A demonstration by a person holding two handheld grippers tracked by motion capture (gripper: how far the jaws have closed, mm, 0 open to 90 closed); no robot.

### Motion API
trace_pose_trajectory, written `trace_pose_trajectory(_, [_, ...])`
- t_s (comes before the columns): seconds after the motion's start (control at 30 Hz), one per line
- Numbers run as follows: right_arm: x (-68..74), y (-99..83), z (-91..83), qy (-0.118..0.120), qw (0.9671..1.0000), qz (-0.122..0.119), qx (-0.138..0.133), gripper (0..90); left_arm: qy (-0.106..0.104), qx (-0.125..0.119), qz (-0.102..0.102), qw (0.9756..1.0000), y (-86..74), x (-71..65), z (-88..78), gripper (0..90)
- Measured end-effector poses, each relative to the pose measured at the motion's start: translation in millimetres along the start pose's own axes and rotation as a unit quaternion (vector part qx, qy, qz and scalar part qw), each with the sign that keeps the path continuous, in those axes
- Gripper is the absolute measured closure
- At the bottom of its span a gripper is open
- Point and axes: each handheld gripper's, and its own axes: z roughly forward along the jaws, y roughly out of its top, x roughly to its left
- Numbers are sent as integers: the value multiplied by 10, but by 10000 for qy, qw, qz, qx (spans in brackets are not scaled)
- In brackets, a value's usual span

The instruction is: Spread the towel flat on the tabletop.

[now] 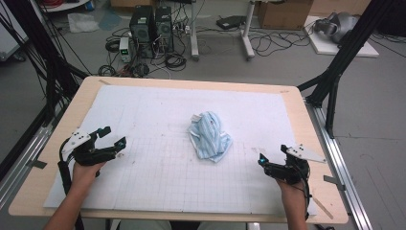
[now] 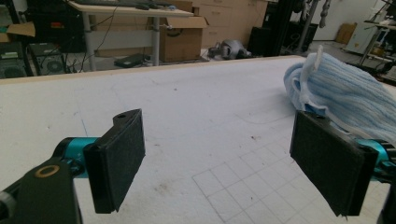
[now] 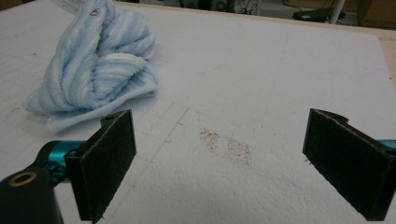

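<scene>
2 tongs — left tongs [image 1: 111, 135] and right tongs [image 1: 273, 154] — gape wide, empty, apart from the towel [image 1: 209, 135].

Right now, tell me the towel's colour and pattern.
Light blue with white stripes; the towel shows best in the right gripper view.

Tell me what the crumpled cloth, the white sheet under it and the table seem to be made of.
Cloth: soft terry-like fabric, blue and white stripes, ribbed loops visible; likely a small towel. White sheet: matte and grainy, looks like foam board or paper, with a faint printed grid and some brown stains. Table: pale wood or wood-look board, smooth finish.
</scene>
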Motion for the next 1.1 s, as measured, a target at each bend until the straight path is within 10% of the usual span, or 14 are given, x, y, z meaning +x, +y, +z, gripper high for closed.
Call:
trace_pose_trajectory(0.43, [292, 227, 193, 459, 9986, -257, 17, 85, -27, -6, -42, 10000, -7, 1, -9, 184])
trace_pose_trajectory(1.1, [873, 915, 1053, 1273, 9873, -820, 478, 94, -44, 26, -92, 9999, -25, 27, -6, 186])
